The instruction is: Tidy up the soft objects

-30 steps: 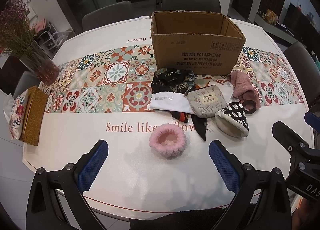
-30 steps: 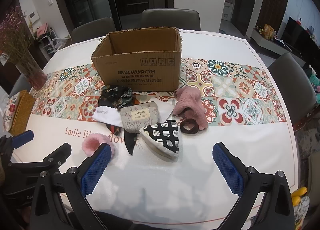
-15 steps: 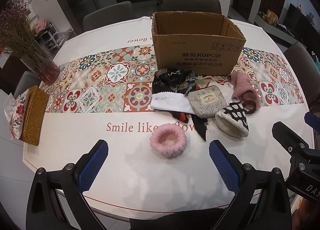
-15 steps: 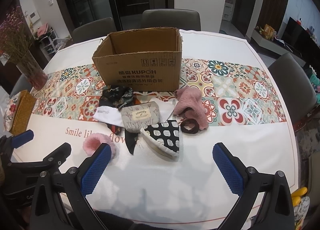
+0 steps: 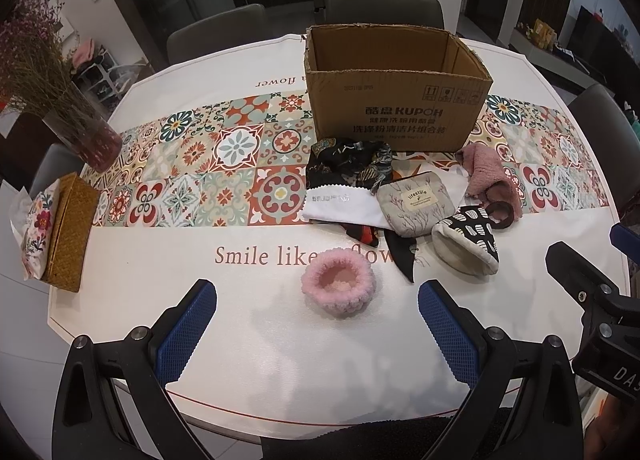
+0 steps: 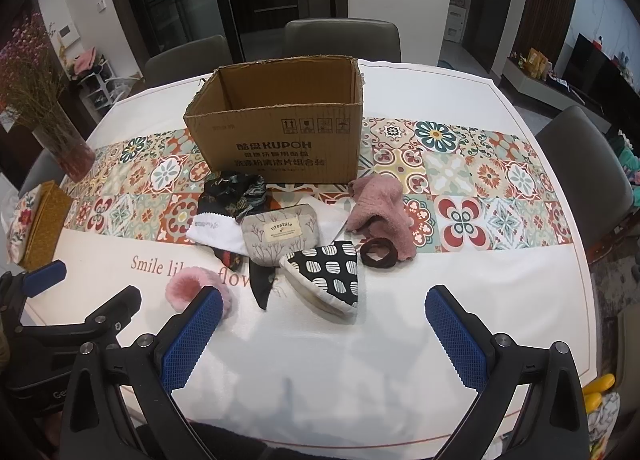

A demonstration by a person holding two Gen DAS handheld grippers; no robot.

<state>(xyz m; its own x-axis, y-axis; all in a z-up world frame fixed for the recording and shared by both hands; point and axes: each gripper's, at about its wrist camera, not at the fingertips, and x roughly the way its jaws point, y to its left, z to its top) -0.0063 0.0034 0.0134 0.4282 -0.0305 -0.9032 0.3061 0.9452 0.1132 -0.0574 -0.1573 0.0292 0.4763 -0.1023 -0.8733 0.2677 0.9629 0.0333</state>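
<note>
Both jaws wide apart, holding nothing. Just ahead of the left gripper [image 5: 316, 324]: fluffy pink round scrunchie [image 5: 337, 286]. Ahead of the right gripper [image 6: 324, 324]: black-and-white spotted cloth pouch [image 6: 328, 274]. Farther out: open brown cardboard box [image 6: 280, 132], seemingly empty. Nothing sorted yet; next, probably down and pinch the scrunchie.

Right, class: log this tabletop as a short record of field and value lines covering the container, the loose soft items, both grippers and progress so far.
container: cardboard box, open top, upright on the patterned runner; inside as far as visible is bare
nearest item: pink fluffy ring, alone on the white cloth
cluster before box: dark scarf, white cloth, grey pouch, spotted pouch, pink knit piece, brown hair tie
left gripper: open, holding nothing
right gripper: open, holding nothing
progress: nothing visibly packed yet
</note>
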